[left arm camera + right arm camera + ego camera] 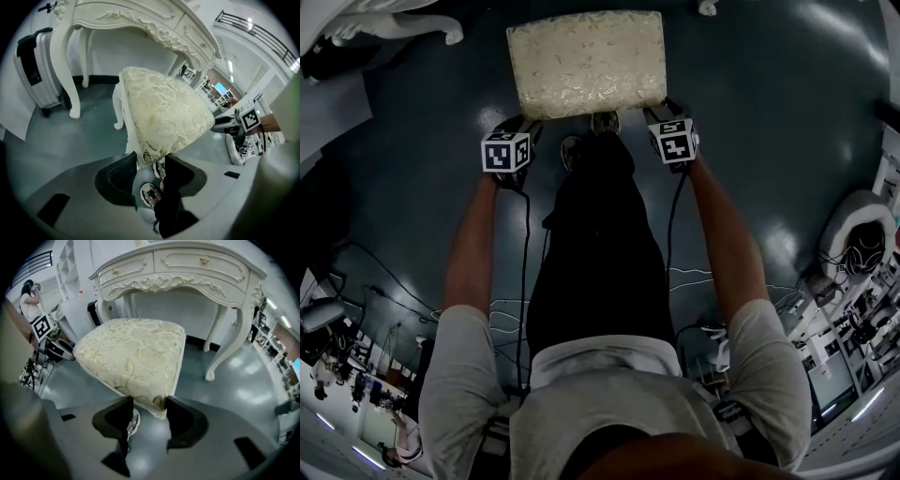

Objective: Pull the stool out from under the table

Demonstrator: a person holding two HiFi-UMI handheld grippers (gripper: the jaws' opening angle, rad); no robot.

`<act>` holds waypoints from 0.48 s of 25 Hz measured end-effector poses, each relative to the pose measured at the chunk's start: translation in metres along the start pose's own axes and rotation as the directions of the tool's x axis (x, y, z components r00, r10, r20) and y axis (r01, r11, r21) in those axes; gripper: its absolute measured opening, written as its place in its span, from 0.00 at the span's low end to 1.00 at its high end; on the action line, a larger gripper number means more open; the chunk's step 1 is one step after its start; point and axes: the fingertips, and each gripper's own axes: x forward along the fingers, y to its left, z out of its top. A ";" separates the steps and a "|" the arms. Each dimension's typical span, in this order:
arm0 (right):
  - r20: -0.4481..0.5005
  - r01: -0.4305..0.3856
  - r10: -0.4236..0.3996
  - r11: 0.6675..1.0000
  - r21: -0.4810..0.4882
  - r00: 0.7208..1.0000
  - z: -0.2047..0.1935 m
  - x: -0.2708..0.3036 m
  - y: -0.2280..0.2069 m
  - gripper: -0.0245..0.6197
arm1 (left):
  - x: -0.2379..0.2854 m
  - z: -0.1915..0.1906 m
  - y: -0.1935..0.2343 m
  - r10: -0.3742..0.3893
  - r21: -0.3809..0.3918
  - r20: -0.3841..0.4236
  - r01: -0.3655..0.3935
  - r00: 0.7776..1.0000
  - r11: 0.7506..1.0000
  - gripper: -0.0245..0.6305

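The stool (586, 64) stands on the open dark floor (750, 112) straight ahead of you, its cream flowered cushion lying with the long side running left to right, and it looks clear of the white table (187, 268), which sits farther back with bare floor showing between them. You have 2 holds on it, 1 at each near corner. Your left gripper (151, 158) has its jaws pinched on the near left corner of the cushion, and your right gripper (149, 401) has its jaws pinched on the near right corner, a little wider. Neither gripper is nearer than the other; they sit level, with the whole seat on the far side of the jaws. So any further pull runs straight back toward you, square to the long side, and equal on both sides to keep the stool from swinging. Your shoes (572, 150) are just under the near edge, between the 2 grippers, so I judge there is little room left unless you step back.
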 end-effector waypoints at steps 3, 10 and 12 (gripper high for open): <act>-0.014 0.005 -0.005 1.000 0.007 1.000 -0.015 -0.007 0.002 0.40 | 0.000 -0.014 -0.009 -0.001 -0.011 0.001 0.001 1.000 1.000 0.32; -0.083 -0.004 0.005 1.000 0.007 0.997 -0.047 -0.018 0.019 0.40 | -0.005 -0.048 -0.019 0.040 0.009 -0.084 -0.039 0.996 0.999 0.32; -0.114 -0.017 0.017 1.000 0.000 0.993 -0.064 -0.028 0.023 0.40 | -0.010 -0.068 -0.031 0.046 0.004 -0.128 -0.046 0.991 0.999 0.32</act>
